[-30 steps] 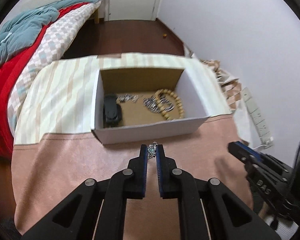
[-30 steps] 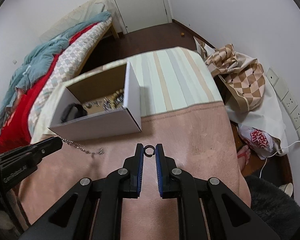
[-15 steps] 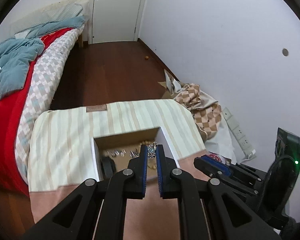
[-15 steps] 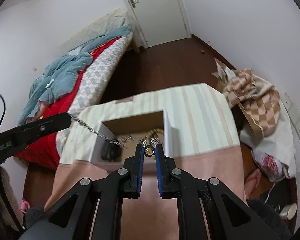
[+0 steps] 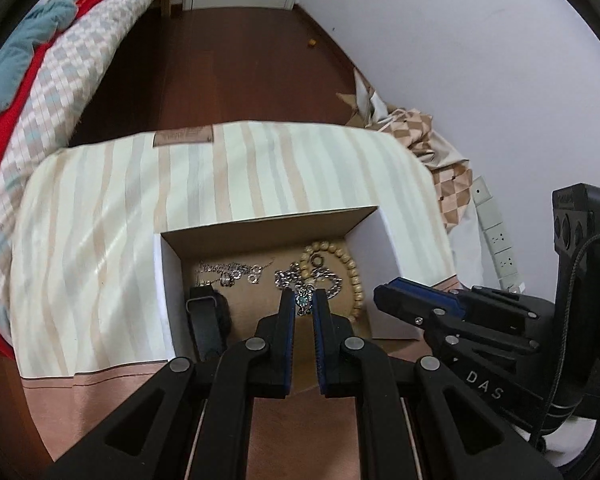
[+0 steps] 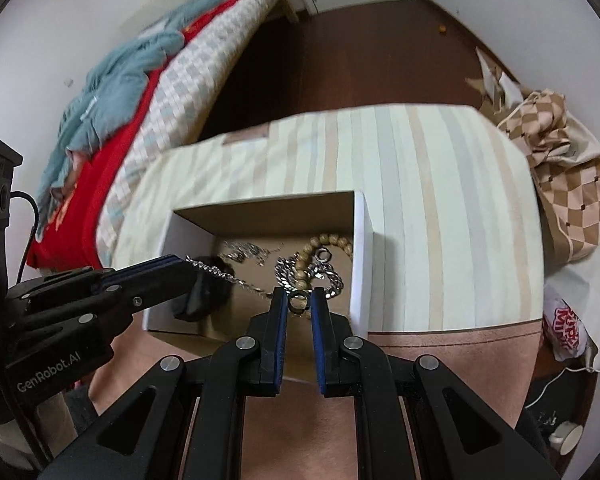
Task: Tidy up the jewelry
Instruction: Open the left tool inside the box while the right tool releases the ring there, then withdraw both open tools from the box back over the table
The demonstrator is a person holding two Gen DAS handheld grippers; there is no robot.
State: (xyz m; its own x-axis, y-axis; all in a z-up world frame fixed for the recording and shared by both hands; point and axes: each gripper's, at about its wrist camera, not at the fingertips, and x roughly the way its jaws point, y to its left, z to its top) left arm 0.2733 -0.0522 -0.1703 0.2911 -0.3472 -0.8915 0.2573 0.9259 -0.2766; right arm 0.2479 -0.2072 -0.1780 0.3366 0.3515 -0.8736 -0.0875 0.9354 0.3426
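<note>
An open white cardboard box [image 5: 162, 280] [image 6: 360, 256] stands on the table. It holds a wooden bead bracelet [image 5: 354, 276] [image 6: 332, 240], silver chains [image 5: 232, 272] [image 6: 288, 272] and a black watch [image 5: 208, 316]. My left gripper [image 5: 303, 303] is shut on a silver pendant necklace [image 5: 304, 300] above the box; its chain [image 6: 220, 274] hangs from the left gripper [image 6: 176, 266] in the right wrist view. My right gripper [image 6: 299, 302] is shut on a small dark ring [image 6: 299, 302] over the box's near edge; it also shows in the left wrist view [image 5: 396, 294].
The table has a striped cream cloth [image 5: 260, 168] at the far half and pink-brown cloth [image 6: 440, 360] near me. A bed with red and blue bedding [image 6: 120, 92] is at the left. Checked bags [image 6: 572, 176] and a power strip [image 5: 496, 240] lie at the right by the wall.
Both grippers have dropped lower and moved forward over the open box, each still holding its piece. The box interior now fills more of both views.
</note>
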